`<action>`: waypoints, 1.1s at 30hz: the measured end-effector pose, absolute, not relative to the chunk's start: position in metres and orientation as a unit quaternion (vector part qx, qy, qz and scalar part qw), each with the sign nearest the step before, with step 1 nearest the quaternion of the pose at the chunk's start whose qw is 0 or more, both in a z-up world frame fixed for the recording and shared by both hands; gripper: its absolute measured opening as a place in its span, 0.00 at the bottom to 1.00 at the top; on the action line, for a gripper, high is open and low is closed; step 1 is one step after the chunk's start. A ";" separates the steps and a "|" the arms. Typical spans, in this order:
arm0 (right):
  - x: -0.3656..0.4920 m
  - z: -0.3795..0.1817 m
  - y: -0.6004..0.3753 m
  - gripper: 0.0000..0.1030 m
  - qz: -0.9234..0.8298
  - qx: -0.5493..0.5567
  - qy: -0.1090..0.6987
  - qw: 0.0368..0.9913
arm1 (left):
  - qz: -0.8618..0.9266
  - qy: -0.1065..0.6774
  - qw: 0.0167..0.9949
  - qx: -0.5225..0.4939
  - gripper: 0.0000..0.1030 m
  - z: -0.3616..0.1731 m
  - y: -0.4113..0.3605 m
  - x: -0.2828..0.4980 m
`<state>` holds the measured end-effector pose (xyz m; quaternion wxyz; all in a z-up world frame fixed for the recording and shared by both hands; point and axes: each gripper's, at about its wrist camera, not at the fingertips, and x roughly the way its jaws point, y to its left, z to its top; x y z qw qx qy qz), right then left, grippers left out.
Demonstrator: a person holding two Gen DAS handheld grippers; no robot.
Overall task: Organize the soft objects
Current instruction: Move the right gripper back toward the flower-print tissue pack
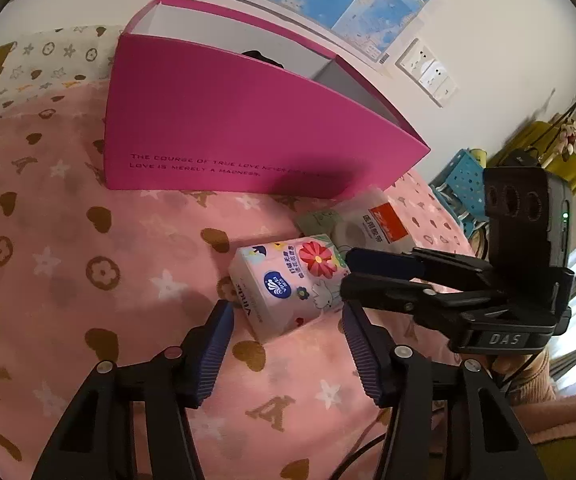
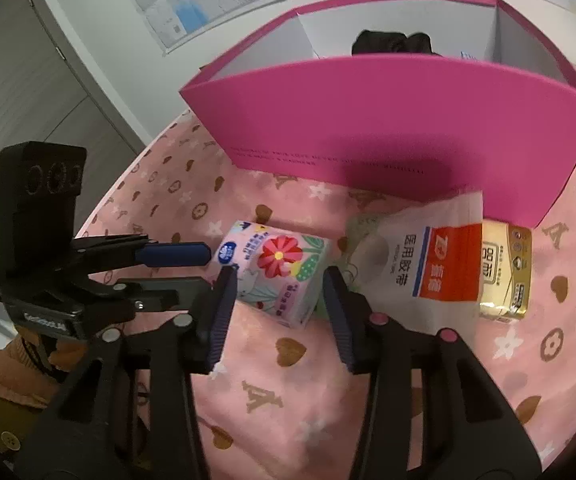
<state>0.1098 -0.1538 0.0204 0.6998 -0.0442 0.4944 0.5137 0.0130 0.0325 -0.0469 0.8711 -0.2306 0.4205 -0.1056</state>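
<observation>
Pink blanket (image 1: pixel 87 264) printed with brown hearts and white stars covered the surface. A magenta box (image 1: pixel 223 128), open-topped with a white interior, stood at the back; something black (image 2: pixel 392 42) lay inside it, kind unclear.

In front of the box, three soft packs lay on the blanket: a flowered tissue pack (image 2: pixel 275 272) to the left, a white pouch with an orange label (image 2: pixel 432 260) beside it, and a gold tissue pack (image 2: pixel 506 272) partly tucked under the pouch's right edge, close to the box corner.

Left gripper (image 1: pixel 288 316) pointed down at the flowered tissue pack, jaws spread, the pack just ahead of the tips and not pinched. Right gripper (image 2: pixel 277 304) came at the same pack from the other side, jaws spread with the pack's near end between the tips; contact could not be made out. Each gripper showed in the other's view, close together over the pack.
</observation>
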 end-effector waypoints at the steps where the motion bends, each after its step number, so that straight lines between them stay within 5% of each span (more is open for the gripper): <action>1: 0.110 0.019 -0.153 0.44 0.513 -0.044 0.497 0.698 | -0.107 0.420 0.871 -0.231 0.52 -0.047 0.032 0.013; 33: 0.107 0.026 -0.151 0.39 0.526 -0.014 0.494 0.692 | -0.118 0.399 0.885 -0.210 0.46 -0.027 0.024 0.007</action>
